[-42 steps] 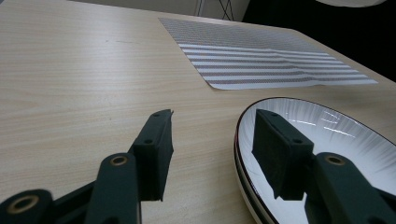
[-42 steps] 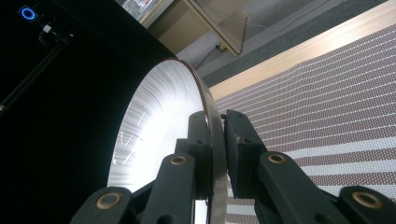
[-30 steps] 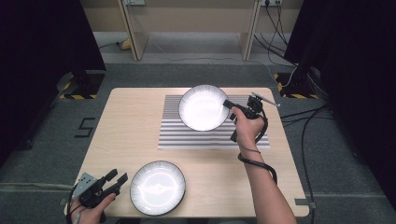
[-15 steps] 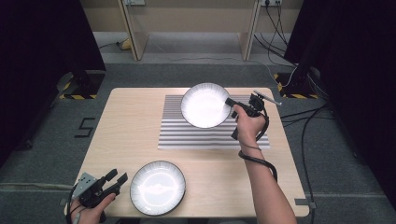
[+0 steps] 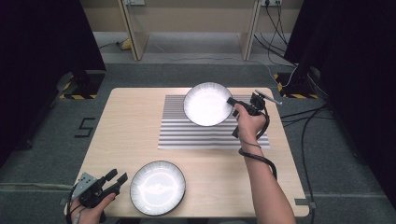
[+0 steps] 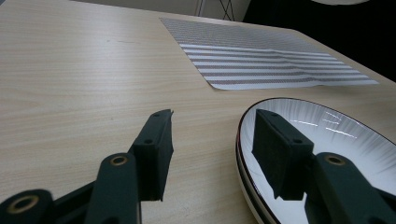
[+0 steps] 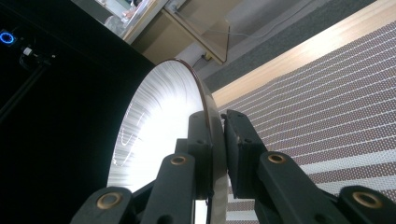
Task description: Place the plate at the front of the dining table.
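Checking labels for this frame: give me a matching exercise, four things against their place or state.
Things:
1. right gripper
2. left gripper
3. near plate
4. striped mat

States:
A. lies flat on the far half of the table
B. open, one jaw over a plate's rim
C. rests on the table's near edge
D. clamped on the rim of a raised plate

Pairs: 1-D, 2-B, 3-C, 4-A

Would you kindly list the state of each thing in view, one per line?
Held plate: lifted over the striped mat, pinched at its rim.
Right claw: shut on the held plate.
Near plate: flat on the table, untouched.
Left claw: open, astride the near plate's rim.
Striped mat: lying flat.
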Demonstrator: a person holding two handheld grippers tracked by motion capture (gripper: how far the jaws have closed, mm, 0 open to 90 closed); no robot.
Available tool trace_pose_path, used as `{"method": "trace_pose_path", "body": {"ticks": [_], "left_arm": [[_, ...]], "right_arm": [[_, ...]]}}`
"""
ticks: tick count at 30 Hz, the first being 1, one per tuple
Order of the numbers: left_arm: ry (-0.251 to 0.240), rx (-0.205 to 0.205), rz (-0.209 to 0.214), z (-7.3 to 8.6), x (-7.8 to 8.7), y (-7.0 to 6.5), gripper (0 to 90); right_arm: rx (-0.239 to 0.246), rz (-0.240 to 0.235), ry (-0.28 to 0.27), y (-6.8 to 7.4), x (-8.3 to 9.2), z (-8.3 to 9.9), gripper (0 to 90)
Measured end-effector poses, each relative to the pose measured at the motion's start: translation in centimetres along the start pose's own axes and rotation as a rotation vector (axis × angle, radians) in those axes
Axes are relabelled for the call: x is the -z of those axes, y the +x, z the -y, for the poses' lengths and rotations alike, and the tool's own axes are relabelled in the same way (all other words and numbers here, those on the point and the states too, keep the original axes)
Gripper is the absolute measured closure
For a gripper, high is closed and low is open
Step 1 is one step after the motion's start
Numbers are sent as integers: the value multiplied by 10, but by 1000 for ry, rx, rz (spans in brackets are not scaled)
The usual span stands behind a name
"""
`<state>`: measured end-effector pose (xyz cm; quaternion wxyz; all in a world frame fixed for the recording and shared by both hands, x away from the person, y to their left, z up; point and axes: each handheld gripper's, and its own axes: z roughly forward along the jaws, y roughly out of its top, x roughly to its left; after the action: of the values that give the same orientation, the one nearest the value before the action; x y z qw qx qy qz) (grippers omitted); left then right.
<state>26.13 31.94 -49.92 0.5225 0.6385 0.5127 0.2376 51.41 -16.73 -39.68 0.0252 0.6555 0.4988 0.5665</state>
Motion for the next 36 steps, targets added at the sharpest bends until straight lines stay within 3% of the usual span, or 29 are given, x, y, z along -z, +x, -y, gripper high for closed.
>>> {"method": "trace_pose_path", "body": {"ticks": [36], "left_arm": [[-1, 2, 0, 0, -1, 0, 473]], "right_arm": [[-59, 59, -18, -23, -16, -8, 810]]}}
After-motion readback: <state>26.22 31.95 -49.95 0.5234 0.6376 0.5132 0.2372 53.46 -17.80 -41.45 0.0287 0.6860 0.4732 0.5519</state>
